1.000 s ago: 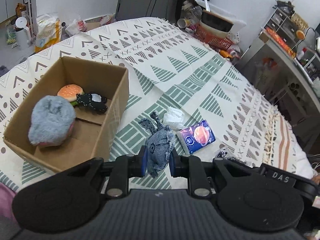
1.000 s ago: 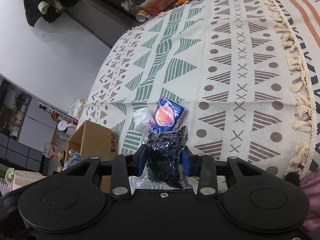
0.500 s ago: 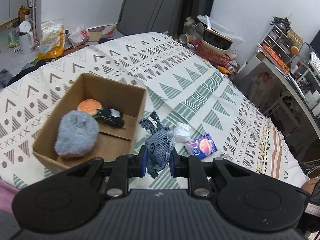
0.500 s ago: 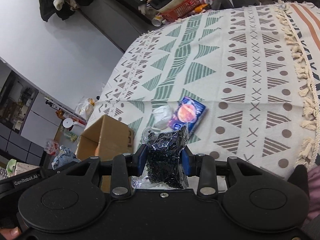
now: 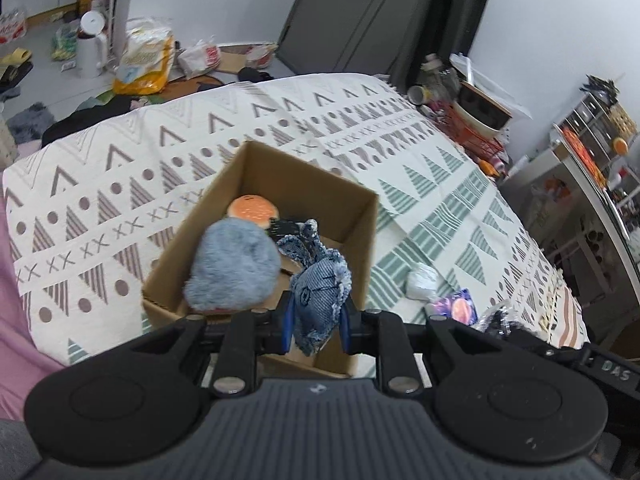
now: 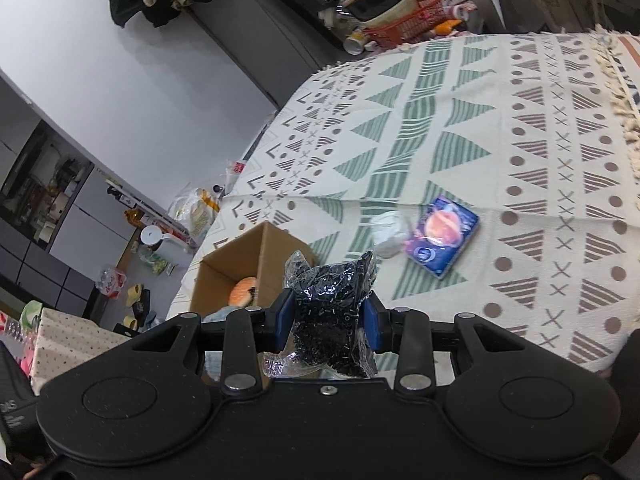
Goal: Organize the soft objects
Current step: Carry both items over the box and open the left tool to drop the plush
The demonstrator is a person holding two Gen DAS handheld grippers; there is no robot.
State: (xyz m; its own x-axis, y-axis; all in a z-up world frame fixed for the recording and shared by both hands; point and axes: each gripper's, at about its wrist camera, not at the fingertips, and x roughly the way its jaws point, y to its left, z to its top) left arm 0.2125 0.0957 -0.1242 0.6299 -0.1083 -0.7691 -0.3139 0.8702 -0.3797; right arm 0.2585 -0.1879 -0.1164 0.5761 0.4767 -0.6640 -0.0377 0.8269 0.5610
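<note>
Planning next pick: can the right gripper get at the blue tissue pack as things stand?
Probably not yet. The right gripper is shut on a bag of black beads, so its jaws are occupied. The blue tissue pack itself lies uncovered on the blanket, only a white wad beside it.

Both wrist views look down over patterned bedspread (image 6: 460,128); shared: cardboard box (image 5: 264,184), tissue pack (image 6: 442,236).

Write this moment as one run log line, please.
left gripper: shut on denim toy, above box | right gripper: shut on bead bag | on blanket: tissue pack
</note>
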